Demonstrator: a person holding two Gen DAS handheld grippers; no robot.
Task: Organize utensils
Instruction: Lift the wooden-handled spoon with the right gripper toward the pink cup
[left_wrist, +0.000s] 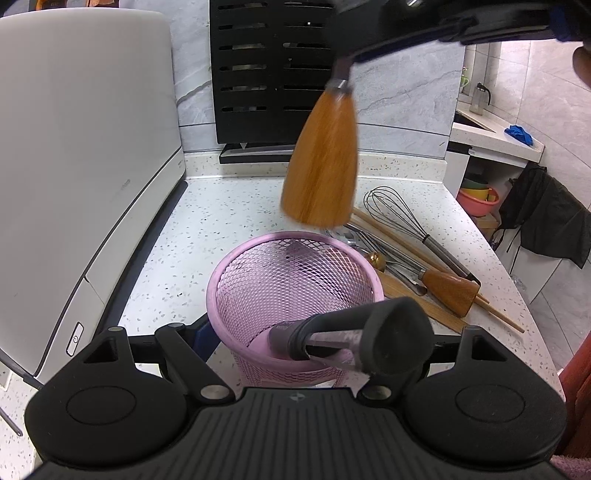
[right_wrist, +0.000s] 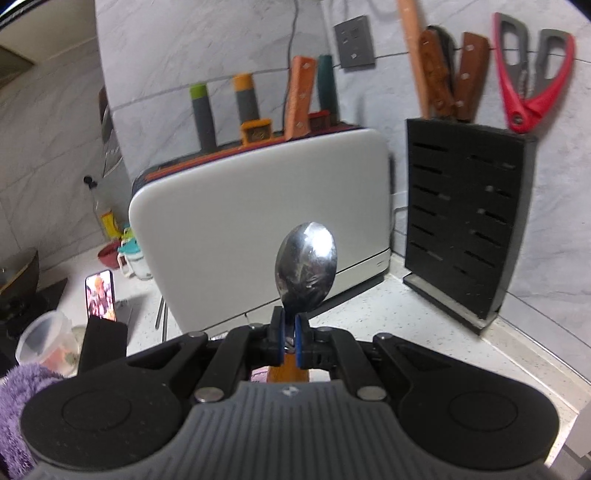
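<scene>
Right now the right tongs (right_wrist: 290, 334) are clamped on a wooden-handled spoon (right_wrist: 306, 258) above the pink mesh holder (left_wrist: 295, 280) that the left tongs (left_wrist: 295, 343), jaws wide, straddle; the thin neck could twist free

Grey marble wall (right_wrist: 221, 55) — speckled countertop (left_wrist: 229, 206)

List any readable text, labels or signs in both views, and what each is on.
No text reads clearly in either view.
White appliance: small grey mark on its side, too small to read; a power symbol on its button, no words.
Left gripper: small round emblem on its body, no letters.
Right gripper: the same emblem, no letters.
Phone: screen lit, image blurred, nothing legible.
Wall socket: no readable marking.
</scene>
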